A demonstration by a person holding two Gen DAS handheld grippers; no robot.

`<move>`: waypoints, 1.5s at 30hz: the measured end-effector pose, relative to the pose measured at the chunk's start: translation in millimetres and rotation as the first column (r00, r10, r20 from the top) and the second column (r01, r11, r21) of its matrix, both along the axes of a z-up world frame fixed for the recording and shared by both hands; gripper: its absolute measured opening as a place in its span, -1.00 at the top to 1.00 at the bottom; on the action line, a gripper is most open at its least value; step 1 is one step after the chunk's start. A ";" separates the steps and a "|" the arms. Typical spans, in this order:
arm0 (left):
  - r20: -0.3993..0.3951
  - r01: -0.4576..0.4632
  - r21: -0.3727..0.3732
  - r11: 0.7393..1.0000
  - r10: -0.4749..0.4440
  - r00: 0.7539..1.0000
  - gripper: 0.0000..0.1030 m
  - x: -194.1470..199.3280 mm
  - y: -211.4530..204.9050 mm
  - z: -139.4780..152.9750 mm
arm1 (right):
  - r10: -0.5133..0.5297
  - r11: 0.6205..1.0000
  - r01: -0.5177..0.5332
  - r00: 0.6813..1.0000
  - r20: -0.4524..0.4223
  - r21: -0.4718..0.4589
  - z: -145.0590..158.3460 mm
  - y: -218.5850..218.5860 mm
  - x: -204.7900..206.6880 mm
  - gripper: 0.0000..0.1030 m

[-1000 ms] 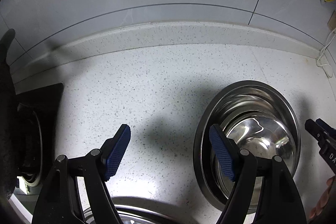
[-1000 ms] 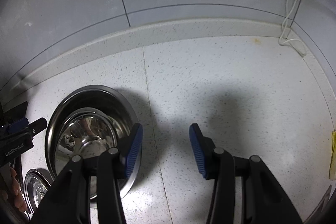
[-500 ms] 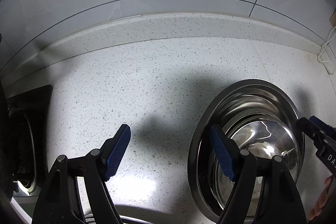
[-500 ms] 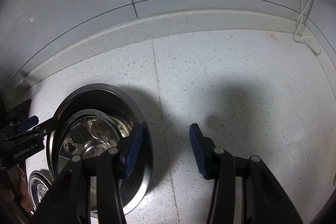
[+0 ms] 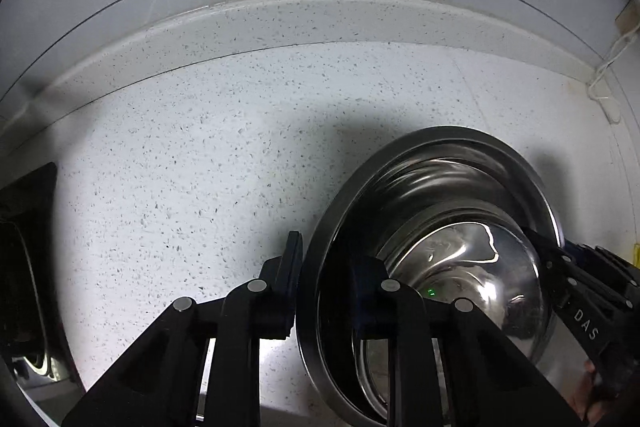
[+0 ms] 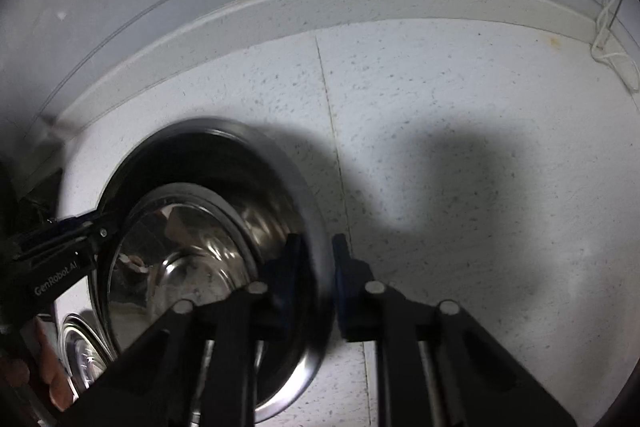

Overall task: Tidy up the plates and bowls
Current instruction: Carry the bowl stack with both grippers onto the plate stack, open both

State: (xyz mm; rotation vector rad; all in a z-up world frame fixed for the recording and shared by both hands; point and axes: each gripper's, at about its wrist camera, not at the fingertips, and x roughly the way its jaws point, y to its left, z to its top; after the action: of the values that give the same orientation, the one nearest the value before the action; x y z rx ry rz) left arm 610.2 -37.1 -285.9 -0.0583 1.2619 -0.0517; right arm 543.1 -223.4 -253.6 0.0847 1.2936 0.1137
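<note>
Item: steel bowl (image 5: pixel 436 187), lower right; rigid, slick, light.
Hold: left gripper (image 5: pixel 332 279) and right gripper (image 6: pixel 316 259) are pinching opposite rims.

Right hand-held gripper (image 6: pixel 314 259) pinches the large steel bowl's (image 6: pixel 200 155) rim (smaller bowl (image 6: pixel 180 255) nested inside)

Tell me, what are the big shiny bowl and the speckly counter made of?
The big bowl looks like polished steel: silvery, with mirror-like reflections. The counter seems to be stone or a stone-like composite: white with dark specks and a smooth, dull sheen.
</note>
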 end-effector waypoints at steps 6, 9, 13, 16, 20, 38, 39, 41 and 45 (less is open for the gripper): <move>-0.033 -0.009 -0.022 1.000 0.008 0.999 0.66 0.0 4.1 0.1 | -0.003 1.000 0.003 1.000 -0.015 -0.010 0.0 3.0 -6.1 0.72; -0.038 -0.008 -0.026 1.000 0.007 0.999 0.66 -13.3 4.3 -0.4 | -0.009 1.000 0.009 1.000 -0.017 -0.007 1.2 2.2 -13.5 0.72; -0.025 -0.007 -0.027 1.000 0.006 1.000 0.66 -28.4 5.9 8.1 | -0.005 1.000 0.005 1.000 -0.002 -0.015 11.9 2.5 -22.2 0.72; -0.002 0.000 -0.014 1.000 0.000 1.000 0.66 -39.2 12.4 22.1 | -0.004 1.000 0.005 1.000 0.013 -0.012 22.9 5.4 -30.0 0.72; 0.032 -0.005 -0.008 1.000 0.005 0.999 0.66 -59.6 26.1 42.6 | 0.004 1.000 -0.004 0.999 0.039 -0.004 40.8 16.8 -40.7 0.72; 0.106 -0.144 0.047 0.989 0.138 0.985 0.65 -198.1 137.0 66.3 | 0.187 0.982 -0.188 0.981 0.057 0.020 62.6 133.3 -136.9 0.74; 0.102 -0.150 0.051 0.987 0.144 0.984 0.65 -202.8 141.6 63.2 | 0.194 0.981 -0.196 0.980 0.052 0.019 60.7 138.6 -142.8 0.74; 0.082 -0.167 0.047 0.985 0.163 0.983 0.64 -210.5 146.1 55.5 | 0.213 0.977 -0.213 0.976 0.038 0.014 53.5 148.0 -148.7 0.74; 0.052 -0.189 0.047 0.981 0.187 0.981 0.64 -220.6 159.1 39.5 | 0.237 0.972 -0.237 0.971 0.017 0.004 40.0 162.9 -154.9 0.74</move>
State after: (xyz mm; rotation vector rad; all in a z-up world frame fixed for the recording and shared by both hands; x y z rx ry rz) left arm 389.6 122.0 -246.4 -0.1311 1.2048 0.1423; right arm 388.2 -60.5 -213.6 -0.0657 1.2838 0.3224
